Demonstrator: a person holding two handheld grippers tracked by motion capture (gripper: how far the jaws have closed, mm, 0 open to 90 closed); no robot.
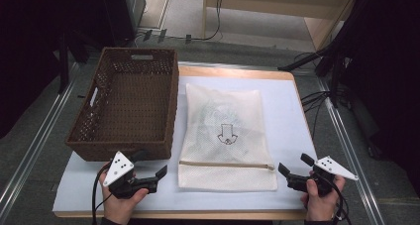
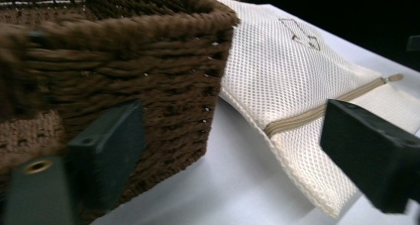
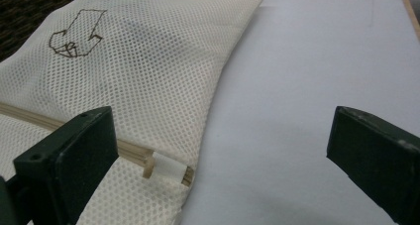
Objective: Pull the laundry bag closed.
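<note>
A cream mesh laundry bag lies flat on the white table top, with a brown arrow drawn on it. Its tan zipper runs along the near end and is zipped shut, the pull at the right. My left gripper is open near the bag's near left corner, beside the basket's near right corner; nothing is between its jaws. My right gripper is open just right of the zipper pull, holding nothing. In the left gripper view the bag lies past the basket corner.
A brown wicker basket with nothing in it stands on the left of the table, touching the bag's left edge; its corner looms close ahead of the left jaws. Bare white table lies right of the bag. Cables lie on the floor beyond the table.
</note>
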